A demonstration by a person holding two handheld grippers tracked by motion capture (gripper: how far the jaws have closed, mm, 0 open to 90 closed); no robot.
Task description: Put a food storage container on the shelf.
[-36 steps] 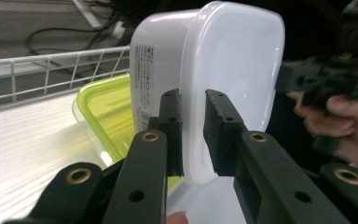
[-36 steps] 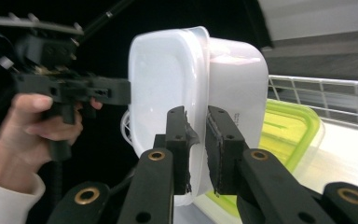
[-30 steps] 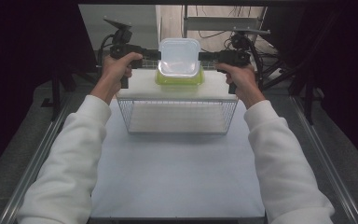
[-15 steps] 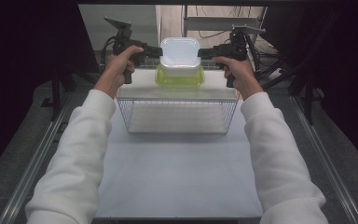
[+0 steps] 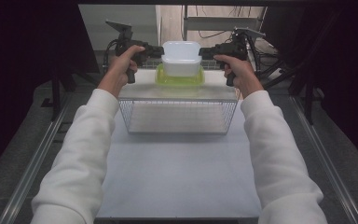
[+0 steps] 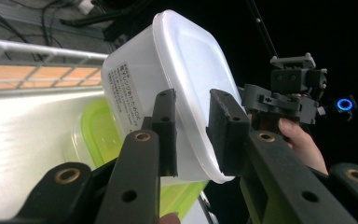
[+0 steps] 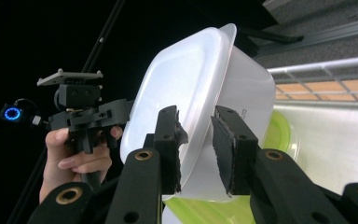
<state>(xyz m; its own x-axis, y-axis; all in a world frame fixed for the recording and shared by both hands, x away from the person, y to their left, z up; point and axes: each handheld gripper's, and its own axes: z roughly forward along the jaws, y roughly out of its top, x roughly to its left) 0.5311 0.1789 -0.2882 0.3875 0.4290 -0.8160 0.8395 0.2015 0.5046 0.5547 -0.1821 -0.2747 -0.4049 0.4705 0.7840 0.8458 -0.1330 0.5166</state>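
A white tub [image 5: 181, 57] with a lid is held up in the air by two grippers, one on each side. The left gripper [image 5: 156, 51] pinches the tub's rim between its fingers [image 6: 167, 130], and the right gripper [image 5: 206, 52] pinches the rim on the other side with its fingers [image 7: 230, 149]. Just under the tub sits a green tub [image 5: 179, 80]. It rests on top of a wire basket [image 5: 178, 116] turned upside down, and the basket stands on the white surface [image 5: 177, 172]. Both hands wear long white sleeves [image 5: 81, 154].
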